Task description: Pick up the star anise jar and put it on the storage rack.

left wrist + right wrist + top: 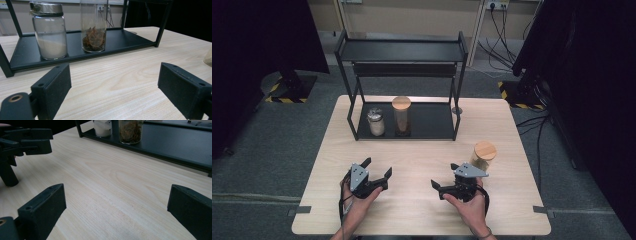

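Low in frame, left tool (378, 168) and right tool (443, 175) rest on the counter (422, 150), both wide open, empty. Wood-lidded jar (483, 156) stands just right of the right tool. Two jars sit on the rack (432, 122), centre.

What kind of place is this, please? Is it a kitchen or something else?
Probably a lab or recording room, not a kitchen: a bare wooden table on grey carpet, cables at a wall socket, dark stands with hazard-striped bases, and a small black rack holding jars.
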### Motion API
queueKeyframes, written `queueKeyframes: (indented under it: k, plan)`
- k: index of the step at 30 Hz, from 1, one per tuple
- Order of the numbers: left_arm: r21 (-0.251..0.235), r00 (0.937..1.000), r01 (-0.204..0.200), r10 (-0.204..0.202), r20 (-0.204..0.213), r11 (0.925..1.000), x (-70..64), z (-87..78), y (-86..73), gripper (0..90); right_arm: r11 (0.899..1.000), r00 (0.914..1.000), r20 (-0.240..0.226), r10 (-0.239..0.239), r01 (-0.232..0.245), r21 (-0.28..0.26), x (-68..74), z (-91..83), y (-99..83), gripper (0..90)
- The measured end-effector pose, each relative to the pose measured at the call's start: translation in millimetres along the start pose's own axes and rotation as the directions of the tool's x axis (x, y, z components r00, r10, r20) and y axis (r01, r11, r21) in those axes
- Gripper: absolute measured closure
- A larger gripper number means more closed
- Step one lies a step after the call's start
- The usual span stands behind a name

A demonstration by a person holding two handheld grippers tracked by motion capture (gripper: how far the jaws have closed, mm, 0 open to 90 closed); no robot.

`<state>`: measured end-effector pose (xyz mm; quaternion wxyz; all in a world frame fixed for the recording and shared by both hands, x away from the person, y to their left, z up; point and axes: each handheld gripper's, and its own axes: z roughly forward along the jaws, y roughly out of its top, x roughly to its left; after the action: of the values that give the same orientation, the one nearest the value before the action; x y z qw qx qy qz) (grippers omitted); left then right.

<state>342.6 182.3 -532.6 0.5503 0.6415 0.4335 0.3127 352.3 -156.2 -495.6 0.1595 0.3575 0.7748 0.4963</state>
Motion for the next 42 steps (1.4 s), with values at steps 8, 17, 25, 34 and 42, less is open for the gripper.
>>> queueKeyframes:
  k: [8, 17, 25, 34, 42]
  plan:
    - [0.001, 1.0, 0.001, -0.001, -0.001, 1.0, 0.1, 0.1, 0.0, 11.0, 1.0, 0.9999, 0.008, 0.008, -0.008, -0.009, 0.7, -11.1, -6.4, 2.1]
    - [0.003, 1.0, 0.002, -0.002, -0.001, 1.0, 0.1, 0.3, 0.1, 11.0, 1.0, 0.9997, 0.022, 0.014, -0.014, -0.017, -1.1, -23.4, -11.8, 2.2]
    - [0.002, 1.0, 0.0, 0.0, -0.002, 1.0, -0.1, 0.3, 0.1, 10.9, 0.999, 0.9992, 0.031, 0.026, -0.026, -0.024, -3.4, -31.9, -15.4, 2.3]
    - [0.003, 1.0, 0.001, -0.001, -0.002, 1.0, 0.1, 0.4, 0.1, 11.0, 0.998, 0.9977, 0.049, 0.048, -0.046, -0.032, -9.1, -46.1, -22.8, 2.3]
    - [0.006, 1.0, 0.003, -0.003, -0.002, 1.0, 0.3, 0.5, 0.3, 10.9, 0.997, 0.9946, 0.079, 0.068, -0.065, -0.036, -17.7, -60.6, -29.0, 2.5]
